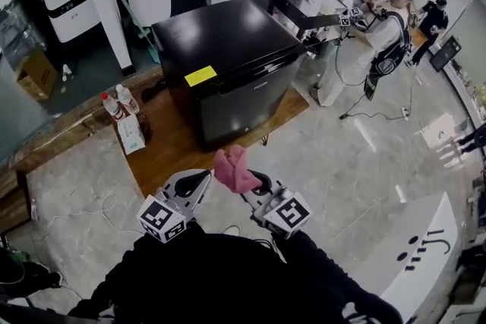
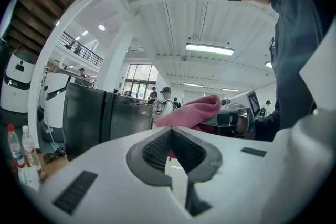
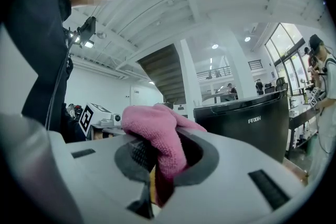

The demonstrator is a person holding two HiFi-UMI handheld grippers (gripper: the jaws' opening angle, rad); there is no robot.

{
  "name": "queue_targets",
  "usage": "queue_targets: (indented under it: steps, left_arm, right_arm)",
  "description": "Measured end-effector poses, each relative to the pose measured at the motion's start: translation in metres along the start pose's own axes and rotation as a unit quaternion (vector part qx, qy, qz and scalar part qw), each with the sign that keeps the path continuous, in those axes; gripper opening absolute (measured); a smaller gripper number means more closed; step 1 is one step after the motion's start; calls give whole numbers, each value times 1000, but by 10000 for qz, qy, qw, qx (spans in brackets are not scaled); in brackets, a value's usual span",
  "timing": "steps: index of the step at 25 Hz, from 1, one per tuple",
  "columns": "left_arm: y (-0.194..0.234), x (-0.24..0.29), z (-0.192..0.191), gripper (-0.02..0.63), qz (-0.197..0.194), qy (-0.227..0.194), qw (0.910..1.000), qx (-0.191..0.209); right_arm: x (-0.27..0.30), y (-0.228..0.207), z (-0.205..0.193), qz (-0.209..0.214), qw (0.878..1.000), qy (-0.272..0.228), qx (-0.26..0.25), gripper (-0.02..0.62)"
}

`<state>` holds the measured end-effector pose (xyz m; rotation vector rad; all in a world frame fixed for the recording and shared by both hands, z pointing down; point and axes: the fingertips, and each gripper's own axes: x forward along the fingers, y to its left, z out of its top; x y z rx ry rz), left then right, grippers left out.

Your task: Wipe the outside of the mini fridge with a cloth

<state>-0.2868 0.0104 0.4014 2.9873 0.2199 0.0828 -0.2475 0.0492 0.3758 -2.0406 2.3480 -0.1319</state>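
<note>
The black mini fridge (image 1: 228,64) stands on a low wooden platform (image 1: 175,144), ahead of me, with a yellow sticker on its top. My right gripper (image 1: 254,182) is shut on a pink cloth (image 1: 234,169), which it holds up in the air short of the fridge. In the right gripper view the cloth (image 3: 157,136) bulges out of the jaws of the right gripper (image 3: 157,160), with the fridge (image 3: 247,123) beyond. My left gripper (image 1: 202,180) hovers just left of the cloth, shut with nothing in it. The left gripper view shows the left gripper (image 2: 170,134), the cloth (image 2: 191,113) and the fridge (image 2: 105,118).
Two water bottles (image 1: 119,102) and a small carton (image 1: 133,134) stand on the platform left of the fridge. Another person (image 1: 380,34) with grippers works at a desk at the back right. Cables lie on the floor. A white curved counter (image 1: 425,254) is at the right.
</note>
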Motion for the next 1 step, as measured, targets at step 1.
queue_targets:
  steps: [1]
  left_arm:
    - [0,-1,0,6,18,-1,10000,-13]
  right_arm:
    - [0,1,0,1,10000,-21,6,52]
